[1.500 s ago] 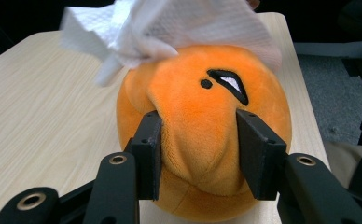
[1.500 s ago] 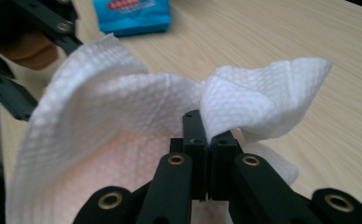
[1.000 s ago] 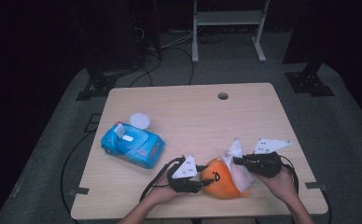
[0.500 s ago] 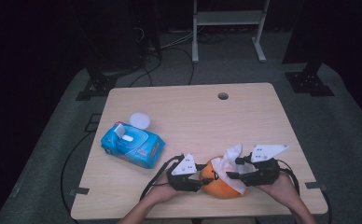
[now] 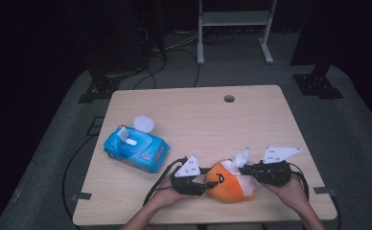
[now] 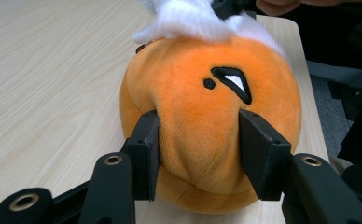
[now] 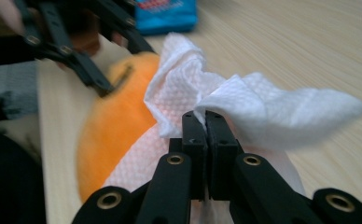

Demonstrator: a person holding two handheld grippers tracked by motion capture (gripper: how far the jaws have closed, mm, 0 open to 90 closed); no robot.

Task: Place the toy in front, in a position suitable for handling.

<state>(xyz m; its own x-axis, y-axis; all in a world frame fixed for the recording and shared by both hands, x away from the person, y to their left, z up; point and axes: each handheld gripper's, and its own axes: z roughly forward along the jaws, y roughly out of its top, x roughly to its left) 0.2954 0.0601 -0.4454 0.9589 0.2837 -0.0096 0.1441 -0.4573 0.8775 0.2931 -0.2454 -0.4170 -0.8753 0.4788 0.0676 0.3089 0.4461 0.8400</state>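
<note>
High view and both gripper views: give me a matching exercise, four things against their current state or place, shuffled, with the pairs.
Things:
1. orange plush toy
2. white wipe
3. blue wipes pack
4. round white lid

States:
A. on the table just beyond the pack
B. pinched in the right gripper
C. squeezed between the left gripper jaws
D. lying at the table's left, flap up

Pairs: 1-C, 2-B, 3-D, 4-A

The plush toy [image 6: 202,116] is orange with a black-edged white eye mark, and the wipe [image 7: 244,102] lying against it is white with a fine dimpled weave. Left of the toy, the wipes pack [image 5: 136,149] is bright blue with a white lid, on a pale wood-grain table [image 5: 251,120]. Both grippers' jaws are black.
</note>
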